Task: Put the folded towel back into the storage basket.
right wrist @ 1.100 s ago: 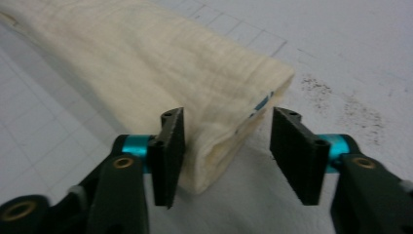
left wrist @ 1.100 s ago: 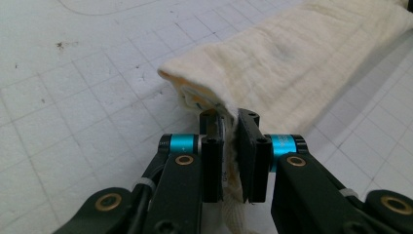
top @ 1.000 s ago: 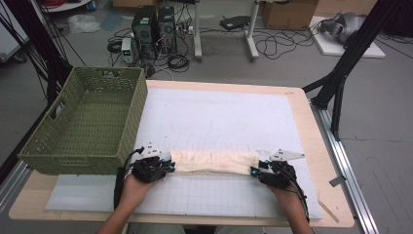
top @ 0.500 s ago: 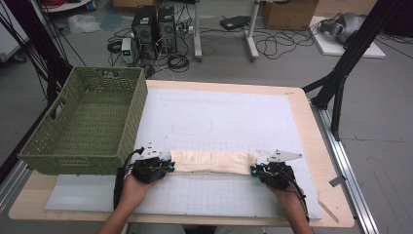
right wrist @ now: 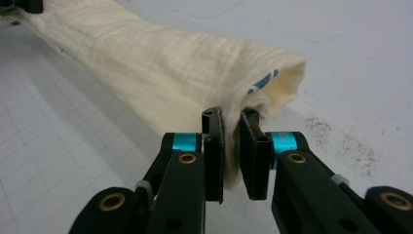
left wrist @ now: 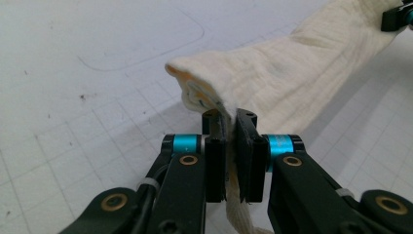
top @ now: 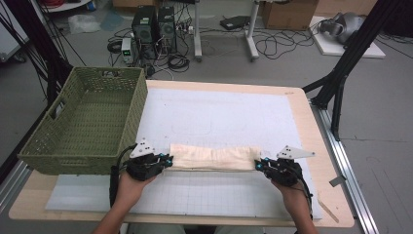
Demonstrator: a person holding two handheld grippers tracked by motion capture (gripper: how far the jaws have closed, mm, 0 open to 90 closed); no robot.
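While both tools, left point(top: 168, 160) and right point(top: 258, 165), pinch its ends, the ribbed cream cloth point(top: 214, 157) lies folded long.

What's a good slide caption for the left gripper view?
Left gripper pinching one end of a folded cream cloth on the white gridded mat.

The right gripper point(top: 257, 165) has just been closing its jaws and now pinches the right end of the folded cream cloth point(top: 214, 157), whose far edge looks slightly tidier.
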